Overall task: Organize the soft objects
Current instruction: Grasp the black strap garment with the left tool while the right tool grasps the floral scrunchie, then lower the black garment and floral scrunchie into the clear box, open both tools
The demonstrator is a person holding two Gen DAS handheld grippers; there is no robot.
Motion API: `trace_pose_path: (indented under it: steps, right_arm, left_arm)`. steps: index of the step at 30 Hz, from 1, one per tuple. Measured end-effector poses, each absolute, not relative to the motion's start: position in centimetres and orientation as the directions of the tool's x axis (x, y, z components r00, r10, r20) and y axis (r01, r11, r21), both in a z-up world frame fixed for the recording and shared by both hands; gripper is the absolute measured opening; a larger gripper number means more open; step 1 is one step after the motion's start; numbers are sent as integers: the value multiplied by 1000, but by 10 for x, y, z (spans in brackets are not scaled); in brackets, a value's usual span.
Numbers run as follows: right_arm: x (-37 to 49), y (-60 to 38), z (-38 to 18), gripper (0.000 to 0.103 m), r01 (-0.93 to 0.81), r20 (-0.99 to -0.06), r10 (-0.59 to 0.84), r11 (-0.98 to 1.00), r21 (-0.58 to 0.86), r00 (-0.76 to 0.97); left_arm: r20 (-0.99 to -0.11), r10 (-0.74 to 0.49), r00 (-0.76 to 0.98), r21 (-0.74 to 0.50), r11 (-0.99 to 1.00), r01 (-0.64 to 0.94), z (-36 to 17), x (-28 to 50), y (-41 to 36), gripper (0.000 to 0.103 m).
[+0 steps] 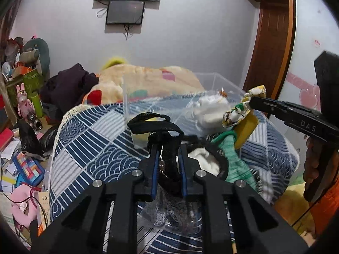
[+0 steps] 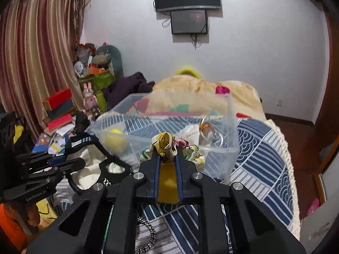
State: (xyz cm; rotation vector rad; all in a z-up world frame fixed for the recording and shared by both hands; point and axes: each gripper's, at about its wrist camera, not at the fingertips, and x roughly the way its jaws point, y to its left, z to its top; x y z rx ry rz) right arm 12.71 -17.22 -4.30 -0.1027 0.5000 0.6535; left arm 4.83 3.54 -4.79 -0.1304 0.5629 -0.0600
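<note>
Right gripper [image 2: 167, 158], jaws closed narrowly on a floral fabric scrunchie [image 2: 169, 147] with a yellow card beneath it, held just before the near wall of the clear plastic bin [image 2: 231, 127]. Left gripper [image 1: 168, 150], jaws pinched on a black strap [image 1: 156, 124] above the patterned bedspread [image 1: 95, 144]. Both items appear light, limp and compressible, so they are best gripped at a bunched fold.

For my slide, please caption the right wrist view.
Right gripper holds a floral scrunchie before the clear plastic bin on the bed.
</note>
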Motion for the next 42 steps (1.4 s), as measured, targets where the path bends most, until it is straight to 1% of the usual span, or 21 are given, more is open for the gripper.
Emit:
trace_pose_path:
  steps: [7, 13, 21, 28, 34, 37, 42]
  right_arm:
    - [115, -189, -16, 12, -600, -396, 578, 796, 79, 713]
    - [116, -194, -5, 12, -595, -358, 579, 800, 77, 732]
    - [127, -193, -4, 12, -583, -350, 573, 808, 88, 741]
    - [146, -175, -4, 12, -591, -375, 573, 803, 79, 729]
    - [165, -153, -8, 12, -606, -418, 570, 793, 55, 708]
    - [176, -140, -13, 12, -610, -455, 555, 792, 33, 696]
    - [197, -123, -31, 12, -618, -542, 528, 786, 20, 654]
  left_arm:
    - [-458, -117, 881, -173, 984, 41, -18, 45, 43, 14]
    - [-411, -142, 901, -185, 980, 70, 4, 54, 44, 13]
    - [-337, -97, 937, -119, 991, 59, 39, 70, 38, 13]
    - [-321, -65, 945, -115, 993, 30, 47, 107, 42, 13]
    - [-344, -17, 939, -84, 996, -13, 32, 148, 38, 13]
    - [-379, -14, 925, -85, 996, -19, 18, 169, 37, 13]
    - [-466, -28, 884, -97, 995, -20, -12, 198, 35, 13]
